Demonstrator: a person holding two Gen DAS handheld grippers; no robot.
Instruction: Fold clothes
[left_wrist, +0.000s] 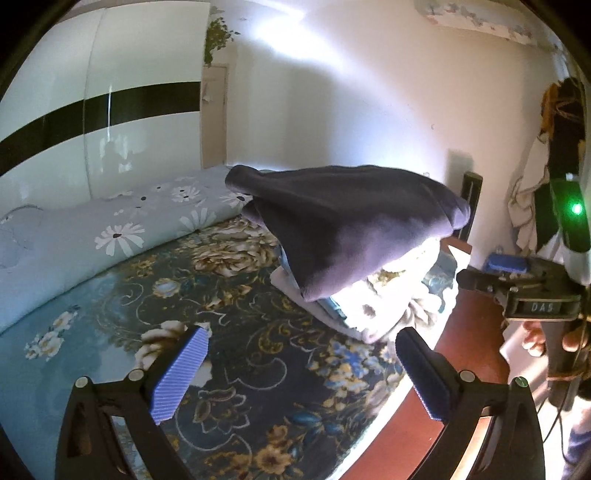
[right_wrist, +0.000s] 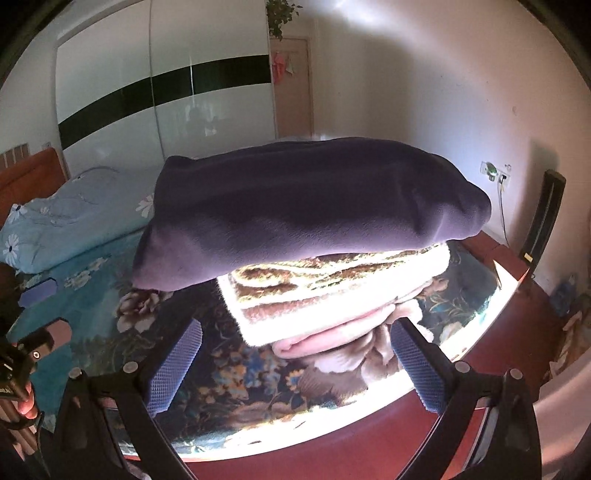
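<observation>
A folded dark purple garment (left_wrist: 347, 225) lies on top of a stack of folded clothes (left_wrist: 384, 306) near the bed's corner. In the right wrist view the purple garment (right_wrist: 314, 210) overhangs a folded brown-and-cream piece (right_wrist: 332, 291) and a pink one (right_wrist: 325, 341) beneath. My left gripper (left_wrist: 301, 373) is open and empty, above the floral sheet, short of the stack. My right gripper (right_wrist: 295, 363) is open and empty, just in front of the stack. The right gripper also shows at the right edge of the left wrist view (left_wrist: 524, 291).
The bed has a dark floral sheet (left_wrist: 229, 332) and a red-brown wooden frame (left_wrist: 417, 417). A rolled light-blue daisy quilt (left_wrist: 110, 232) lies along the far side. A white wardrobe (right_wrist: 166, 103) stands behind. Clothes hang on the right wall (left_wrist: 554, 166).
</observation>
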